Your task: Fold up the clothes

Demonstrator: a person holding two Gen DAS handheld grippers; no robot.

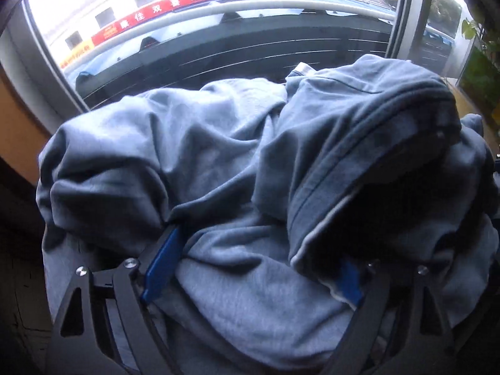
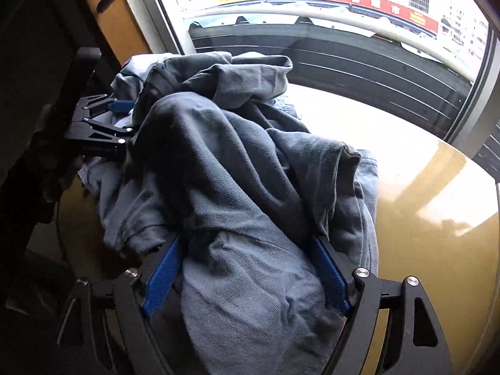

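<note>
A crumpled grey-blue garment (image 1: 218,162) fills the left wrist view, bunched in thick folds with a darker ribbed hem on the right. My left gripper (image 1: 256,268) has its blue pads (image 1: 162,259) set wide apart with a big wad of the cloth between them. In the right wrist view the same garment (image 2: 237,168) lies heaped on a yellow table (image 2: 422,218). My right gripper (image 2: 247,278) also has its blue pads (image 2: 162,275) wide apart around a bulge of cloth. The left gripper (image 2: 118,115) shows at the heap's far left side.
A large window with a grey rail (image 2: 312,15) runs along the table's far edge; a red shop sign shows outside. A green plant (image 1: 481,62) stands at the right in the left wrist view. Dark furniture (image 2: 37,62) stands left of the table.
</note>
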